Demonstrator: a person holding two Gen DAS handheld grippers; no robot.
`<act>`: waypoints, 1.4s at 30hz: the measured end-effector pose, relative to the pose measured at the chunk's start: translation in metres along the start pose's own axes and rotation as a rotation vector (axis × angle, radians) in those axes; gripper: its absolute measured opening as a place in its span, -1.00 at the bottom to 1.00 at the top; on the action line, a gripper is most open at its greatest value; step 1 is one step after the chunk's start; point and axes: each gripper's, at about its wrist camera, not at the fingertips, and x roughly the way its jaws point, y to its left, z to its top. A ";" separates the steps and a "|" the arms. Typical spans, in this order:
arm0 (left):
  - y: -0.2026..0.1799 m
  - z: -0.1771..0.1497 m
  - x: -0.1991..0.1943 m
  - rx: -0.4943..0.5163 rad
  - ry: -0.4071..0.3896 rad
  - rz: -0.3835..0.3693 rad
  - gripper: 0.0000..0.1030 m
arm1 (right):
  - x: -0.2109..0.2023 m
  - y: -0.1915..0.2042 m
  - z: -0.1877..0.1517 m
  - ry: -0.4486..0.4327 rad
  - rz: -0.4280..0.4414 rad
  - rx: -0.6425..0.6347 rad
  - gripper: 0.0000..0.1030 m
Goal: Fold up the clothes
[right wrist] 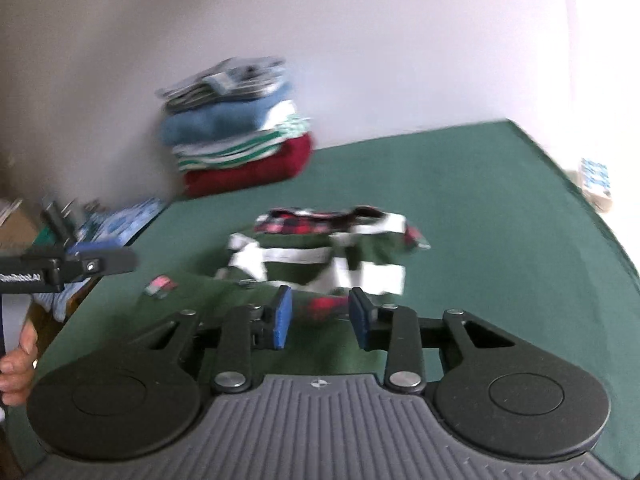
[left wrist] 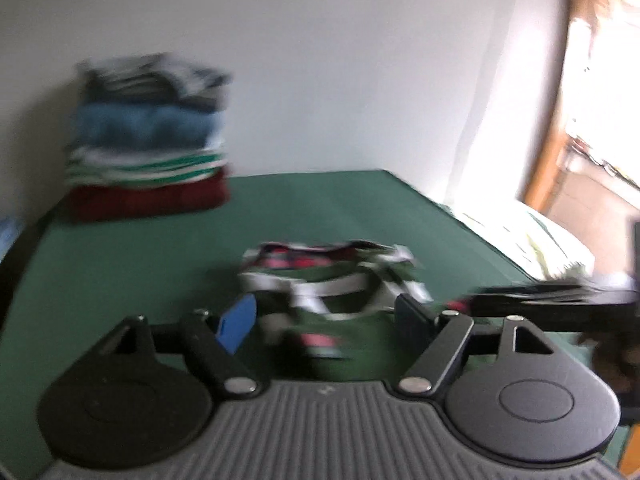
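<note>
Green cloth covers the table (right wrist: 500,208), which stands against a plain white wall (left wrist: 320,60). At the far left corner of the surface sits a stack of folded clothes (right wrist: 236,132), with a red item at the bottom, green-and-white stripes and a blue piece above it. Near the middle lies the garment (right wrist: 320,256) being worked on: green with white bands and red plaid lining, partly folded and bunched. Both views are blurred. Left gripper (left wrist: 326,322): jaws spread wide, nothing between them, hovering just in front of the garment's near edge. Right gripper (right wrist: 320,316): jaws parted, empty, likewise just short of the garment. A hand (right wrist: 16,364) shows at the left margin of the right wrist view, holding the left tool's handle.
</note>
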 end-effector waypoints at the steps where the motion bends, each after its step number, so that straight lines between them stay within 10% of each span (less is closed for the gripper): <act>1: -0.006 -0.002 0.009 0.018 0.022 -0.006 0.46 | 0.008 0.006 0.000 0.017 -0.002 -0.022 -0.35; 11: 0.018 -0.032 0.058 -0.134 0.122 -0.073 0.52 | 0.047 0.003 -0.009 0.140 -0.090 -0.106 -0.39; 18: 0.008 -0.026 0.053 -0.122 0.150 -0.012 0.64 | 0.044 0.003 -0.011 0.107 -0.116 -0.088 -0.36; 23: 0.000 -0.021 0.049 -0.113 0.170 0.032 0.55 | 0.003 0.010 -0.007 0.022 -0.143 -0.080 -0.70; 42: -0.016 -0.018 0.052 -0.131 0.247 0.180 0.98 | 0.008 0.018 -0.040 0.095 -0.134 -0.065 -0.80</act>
